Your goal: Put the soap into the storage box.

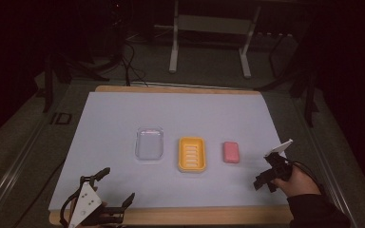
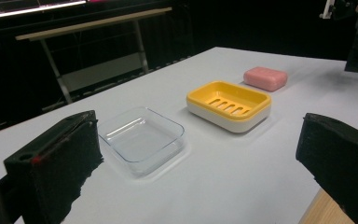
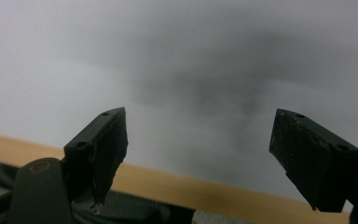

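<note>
One pink soap bar (image 1: 231,152), one yellow slotted dish (image 1: 192,154) and one clear lid (image 1: 149,143) are being observed in a row at the middle of the white table (image 1: 123,114). The soap is being judged firm, light and somewhat slippery, best taken across its long sides. Both the left gripper (image 1: 116,189) and right gripper (image 1: 264,182) are being held with jaws apart, empty.

No legible text, label or number — anywhere.
</note>
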### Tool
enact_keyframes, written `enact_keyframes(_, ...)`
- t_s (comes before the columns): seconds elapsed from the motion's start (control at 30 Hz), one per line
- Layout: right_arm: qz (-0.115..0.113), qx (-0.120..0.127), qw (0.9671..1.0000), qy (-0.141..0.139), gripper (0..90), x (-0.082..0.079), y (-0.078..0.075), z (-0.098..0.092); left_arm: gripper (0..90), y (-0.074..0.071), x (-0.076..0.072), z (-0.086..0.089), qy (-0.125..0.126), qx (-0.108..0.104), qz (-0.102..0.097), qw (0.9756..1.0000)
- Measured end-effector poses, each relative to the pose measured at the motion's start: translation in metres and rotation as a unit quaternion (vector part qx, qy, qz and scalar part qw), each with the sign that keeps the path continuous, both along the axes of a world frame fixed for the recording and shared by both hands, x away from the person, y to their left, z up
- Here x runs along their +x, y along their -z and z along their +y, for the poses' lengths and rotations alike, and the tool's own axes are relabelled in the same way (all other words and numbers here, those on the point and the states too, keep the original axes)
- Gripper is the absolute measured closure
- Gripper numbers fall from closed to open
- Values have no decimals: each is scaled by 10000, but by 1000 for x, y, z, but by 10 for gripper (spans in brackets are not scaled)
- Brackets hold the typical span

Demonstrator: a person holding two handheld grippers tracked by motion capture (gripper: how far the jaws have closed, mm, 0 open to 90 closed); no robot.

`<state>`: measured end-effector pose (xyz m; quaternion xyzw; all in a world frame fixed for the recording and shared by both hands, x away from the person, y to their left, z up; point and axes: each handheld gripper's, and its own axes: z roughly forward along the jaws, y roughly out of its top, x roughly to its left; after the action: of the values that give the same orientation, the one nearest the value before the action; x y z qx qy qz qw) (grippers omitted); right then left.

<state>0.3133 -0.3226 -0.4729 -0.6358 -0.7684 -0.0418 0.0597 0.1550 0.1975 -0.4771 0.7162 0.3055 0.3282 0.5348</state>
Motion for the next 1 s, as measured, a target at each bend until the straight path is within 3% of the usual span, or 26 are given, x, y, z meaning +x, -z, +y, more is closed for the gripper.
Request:
enact_keyframes(0.4, 407, 63, 9988, -250, 188, -6, 7, 21, 3, 0, 0, 0, -29, 3, 5, 10000)
enact_keyframes(0.63, 361, 208, 9985, -364, 188, -5, 4, 40, 3, 0, 0, 1, -29, -20, 4, 10000)
enact_keyframes(1.0, 287, 223, 9975, -601, 191, 3, 2, 70, 2, 0, -1, 1, -29, -40, 8, 10000)
